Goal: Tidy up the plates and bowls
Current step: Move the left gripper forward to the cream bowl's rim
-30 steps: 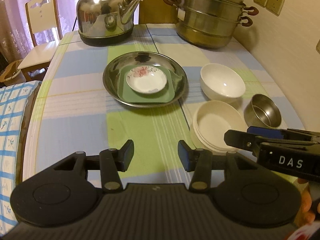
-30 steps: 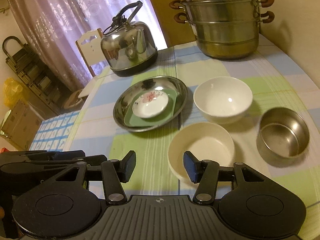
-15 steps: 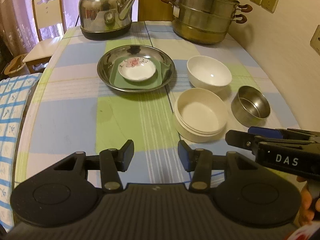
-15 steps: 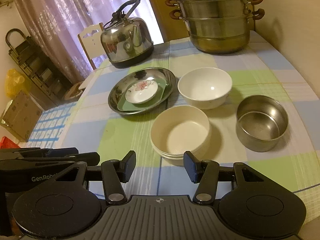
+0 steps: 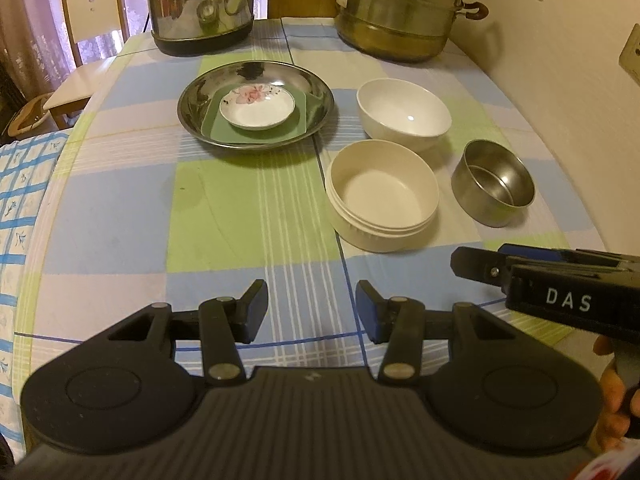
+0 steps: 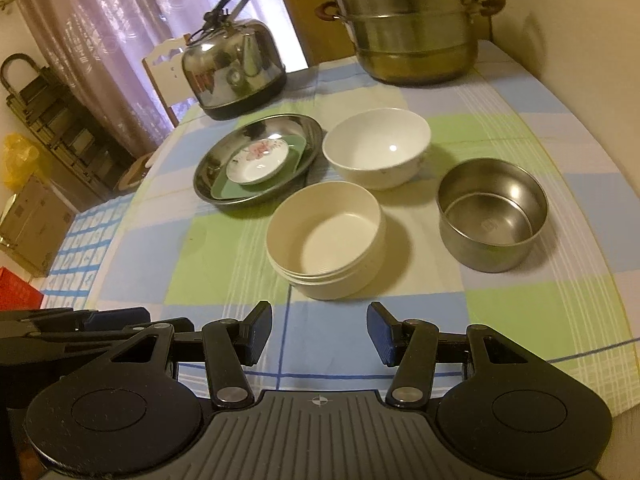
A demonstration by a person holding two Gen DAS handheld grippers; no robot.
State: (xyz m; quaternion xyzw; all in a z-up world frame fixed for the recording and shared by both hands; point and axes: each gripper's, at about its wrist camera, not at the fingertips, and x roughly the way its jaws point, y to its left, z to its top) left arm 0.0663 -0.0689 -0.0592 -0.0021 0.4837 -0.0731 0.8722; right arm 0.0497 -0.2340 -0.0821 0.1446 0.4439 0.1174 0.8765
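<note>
A steel plate [image 5: 312, 92] [image 6: 212, 164] holds a green square plate [image 5: 298, 130] with a small flowered saucer [image 5: 258, 108] [image 6: 258, 160] on top. To its right stand a white bowl [image 5: 404, 114] [image 6: 376, 146], a cream bowl [image 5: 382, 194] [image 6: 326, 238] and a steel bowl [image 5: 494, 182] [image 6: 492, 214]. My left gripper [image 5: 312, 314] is open and empty over the near table, short of the cream bowl. My right gripper [image 6: 320, 334] is open and empty, just in front of the cream bowl; it shows at the right of the left wrist view [image 5: 560, 280].
A kettle [image 5: 202, 0] [image 6: 234, 70] and a stacked steel steamer pot [image 5: 400, 4] [image 6: 412, 20] stand at the table's far end. A wall runs along the right. A chair [image 5: 92, 32] stands at the far left. The checked tablecloth's edge [image 6: 592, 346] is near on the right.
Both grippers have drawn back toward the near table edge, so the dishes look farther away. Both stay open and empty. The dishes have not moved.
</note>
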